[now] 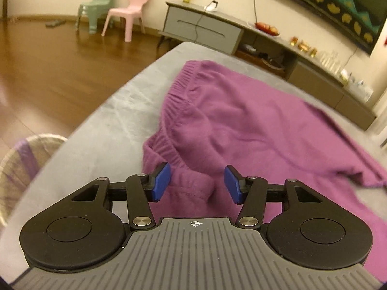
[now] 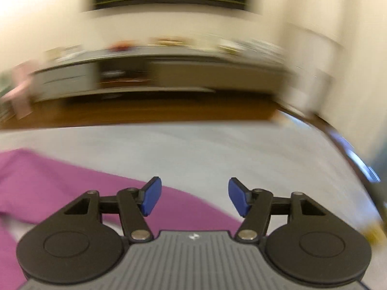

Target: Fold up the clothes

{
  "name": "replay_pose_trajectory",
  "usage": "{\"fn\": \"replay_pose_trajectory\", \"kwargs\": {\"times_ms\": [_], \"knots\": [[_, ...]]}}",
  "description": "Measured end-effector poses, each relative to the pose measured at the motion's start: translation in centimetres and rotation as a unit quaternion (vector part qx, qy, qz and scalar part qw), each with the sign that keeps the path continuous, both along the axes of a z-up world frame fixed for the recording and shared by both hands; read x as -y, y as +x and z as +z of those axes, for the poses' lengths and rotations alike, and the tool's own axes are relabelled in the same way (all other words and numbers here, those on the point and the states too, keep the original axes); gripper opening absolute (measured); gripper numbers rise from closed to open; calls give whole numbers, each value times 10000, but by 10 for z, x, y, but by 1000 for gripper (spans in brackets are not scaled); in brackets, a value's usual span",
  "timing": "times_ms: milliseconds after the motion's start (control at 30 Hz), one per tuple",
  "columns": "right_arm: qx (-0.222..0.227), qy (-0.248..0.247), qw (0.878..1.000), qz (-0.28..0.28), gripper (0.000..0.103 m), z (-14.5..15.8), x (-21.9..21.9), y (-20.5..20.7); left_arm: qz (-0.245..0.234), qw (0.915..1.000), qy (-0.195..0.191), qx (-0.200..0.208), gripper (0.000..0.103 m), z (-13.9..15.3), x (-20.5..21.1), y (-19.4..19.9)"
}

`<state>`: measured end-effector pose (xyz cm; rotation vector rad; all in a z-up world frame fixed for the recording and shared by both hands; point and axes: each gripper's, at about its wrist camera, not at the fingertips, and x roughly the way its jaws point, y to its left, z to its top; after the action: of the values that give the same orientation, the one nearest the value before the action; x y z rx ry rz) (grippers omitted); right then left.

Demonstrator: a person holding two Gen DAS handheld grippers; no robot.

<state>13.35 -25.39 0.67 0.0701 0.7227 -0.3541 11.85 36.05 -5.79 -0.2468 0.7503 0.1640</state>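
A purple pair of sweatpants (image 1: pixel 241 120) lies spread on a grey-covered surface (image 1: pixel 108 125), its elastic waistband toward the far left. My left gripper (image 1: pixel 197 183) is open just above a bunched fold of the waistband, which sits between the blue pads (image 1: pixel 160 183) without being pinched. In the blurred right wrist view the same purple garment (image 2: pixel 72 188) stretches across the lower left. My right gripper (image 2: pixel 193 197) is open over the garment's edge and the grey cover (image 2: pixel 241 154), holding nothing.
A woven basket (image 1: pixel 21 166) with striped cloth stands left of the surface. Beyond are wooden floor (image 1: pixel 48 72), a green chair (image 1: pixel 96 7), a pink chair (image 1: pixel 128 12) and a long low cabinet (image 1: pixel 241 36) along the wall.
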Motion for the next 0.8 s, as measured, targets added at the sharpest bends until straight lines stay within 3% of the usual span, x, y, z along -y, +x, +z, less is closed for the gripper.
{"fn": "replay_pose_trajectory", "kwargs": {"times_ms": [67, 167, 200, 267, 333, 400, 500, 567, 600, 667, 800], "knots": [[-82, 24, 9985, -543, 63, -16, 56, -46, 44, 9993, 353, -63, 45, -3, 4, -3], [-336, 330, 9982, -362, 63, -54, 90, -77, 110, 9959, 882, -157, 49, -7, 9, -9], [-353, 356, 9985, -202, 64, -63, 90, -72, 302, 9960, 810, -209, 69, -9, 3, -10], [-382, 401, 9984, 128, 68, -82, 90, -62, 741, 9950, 586, -321, 77, -12, -12, -11], [-345, 168, 9977, 560, 73, -87, 77, -40, 1082, 9925, 417, -385, 73, -8, -23, -16], [-347, -424, 9943, 920, 79, -90, 66, -36, 1337, 9902, 126, -378, 65, -1, -32, -22], [-349, -1044, 9860, 1253, 81, -94, 53, -19, 1414, 9899, -56, 24, 64, 26, -23, -35], [-346, -1103, 9824, 1464, 62, -90, 54, -4, 1289, 9913, 79, 256, 64, 44, -9, -37], [-292, -920, 9866, 1314, 13, -89, 63, 1, 1218, 9918, 138, 359, 64, 52, -1, -36], [-180, -534, 9935, 992, 4, -89, 82, 11, 1065, 9932, 130, 456, 64, 61, 12, -30], [46, 240, 9991, 341, 6, -87, 121, 31, 683, 9960, -104, 565, 64, 73, 34, -8]]}}
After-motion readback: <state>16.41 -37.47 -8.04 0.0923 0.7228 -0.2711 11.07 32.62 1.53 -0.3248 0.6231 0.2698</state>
